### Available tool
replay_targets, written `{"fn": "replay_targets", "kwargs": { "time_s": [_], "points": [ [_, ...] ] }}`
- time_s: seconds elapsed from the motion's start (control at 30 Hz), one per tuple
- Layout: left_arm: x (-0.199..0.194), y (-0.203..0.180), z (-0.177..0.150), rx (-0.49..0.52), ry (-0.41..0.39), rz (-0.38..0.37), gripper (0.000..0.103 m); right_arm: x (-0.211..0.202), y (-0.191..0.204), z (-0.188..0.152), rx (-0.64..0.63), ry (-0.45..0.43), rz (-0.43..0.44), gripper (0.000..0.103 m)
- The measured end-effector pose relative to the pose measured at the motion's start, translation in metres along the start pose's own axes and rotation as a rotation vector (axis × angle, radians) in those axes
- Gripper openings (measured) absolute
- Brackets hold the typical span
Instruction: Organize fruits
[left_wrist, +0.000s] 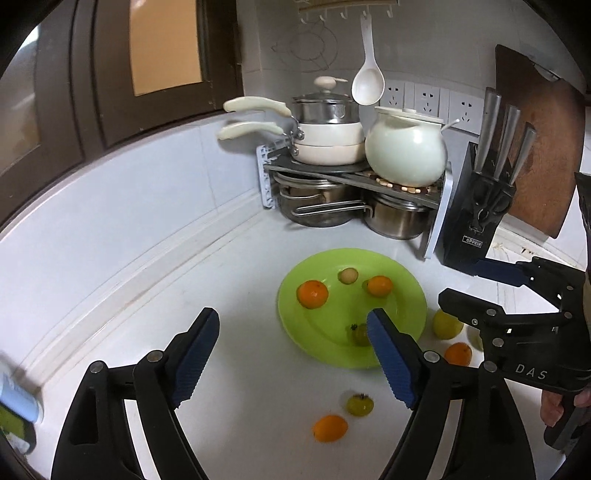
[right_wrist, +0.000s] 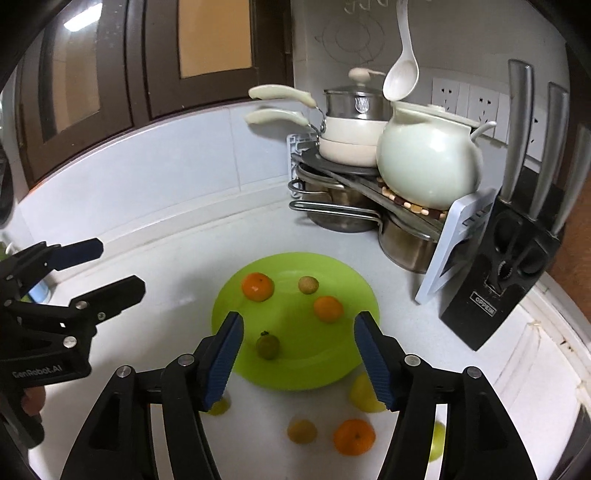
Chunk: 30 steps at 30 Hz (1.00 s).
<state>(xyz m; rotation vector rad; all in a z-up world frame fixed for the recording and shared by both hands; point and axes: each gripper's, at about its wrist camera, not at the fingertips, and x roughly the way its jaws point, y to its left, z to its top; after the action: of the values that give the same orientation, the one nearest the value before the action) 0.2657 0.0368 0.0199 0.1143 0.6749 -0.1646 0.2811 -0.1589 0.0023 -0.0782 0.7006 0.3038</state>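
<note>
A green plate (left_wrist: 406, 295) (right_wrist: 354, 291) lies on the white counter. It holds two oranges (left_wrist: 312, 294) (right_wrist: 258, 286), a small pale fruit (left_wrist: 348, 276) (right_wrist: 308, 285) and a small green fruit (left_wrist: 359, 334) (right_wrist: 267, 346). Loose fruits lie on the counter near the plate: an orange (left_wrist: 330, 428), a green fruit (left_wrist: 359, 404), a yellow-green fruit (left_wrist: 446, 324) (right_wrist: 364, 395) and another orange (left_wrist: 458, 353) (right_wrist: 354, 436). My left gripper (left_wrist: 295, 358) is open and empty, left of the plate. My right gripper (right_wrist: 299, 358) is open and empty above the plate's near edge.
A rack (left_wrist: 354, 177) with pots and a white kettle (left_wrist: 406, 147) stands in the back corner. A black knife block (left_wrist: 480, 218) (right_wrist: 498, 280) stands right of it. A wooden board (left_wrist: 546, 147) leans on the wall. A small bottle (left_wrist: 18, 398) sits at the left.
</note>
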Motion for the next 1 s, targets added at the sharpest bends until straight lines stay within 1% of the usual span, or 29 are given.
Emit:
{"fn": "replay_targets", "kwargs": {
  "time_s": [0.2, 0.3, 0.47, 0.53, 0.6, 0.7, 1.0],
  "points": [
    [-0.019, 0.004, -0.025, -0.042, 0.010, 0.010, 0.084, -0.018, 0.008, -0.012, 0.002, -0.007, 0.018, 0.065],
    [-0.024, 0.005, -0.036, -0.058, 0.012, 0.003, 0.084, -0.025, 0.014, -0.019, -0.016, -0.019, 0.004, 0.065],
    [-0.022, 0.002, -0.052, -0.050, 0.046, 0.000, 0.084, -0.034, 0.022, -0.034, -0.057, -0.041, -0.009, 0.065],
    [-0.019, 0.000, -0.059, -0.040, 0.060, 0.010, 0.084, -0.035, 0.025, -0.040, -0.067, -0.041, -0.020, 0.065],
    [-0.017, 0.000, -0.066, -0.047, 0.077, 0.003, 0.084, -0.036, 0.027, -0.046, -0.077, -0.037, -0.033, 0.065],
    [-0.012, -0.002, -0.076, -0.043, 0.100, 0.011, 0.084, -0.032, 0.027, -0.057, -0.078, -0.016, -0.043, 0.065],
    [0.017, -0.010, -0.099, -0.036, 0.206, -0.008, 0.084, -0.004, 0.013, -0.079, -0.028, 0.107, -0.009, 0.065]
  ]
}}
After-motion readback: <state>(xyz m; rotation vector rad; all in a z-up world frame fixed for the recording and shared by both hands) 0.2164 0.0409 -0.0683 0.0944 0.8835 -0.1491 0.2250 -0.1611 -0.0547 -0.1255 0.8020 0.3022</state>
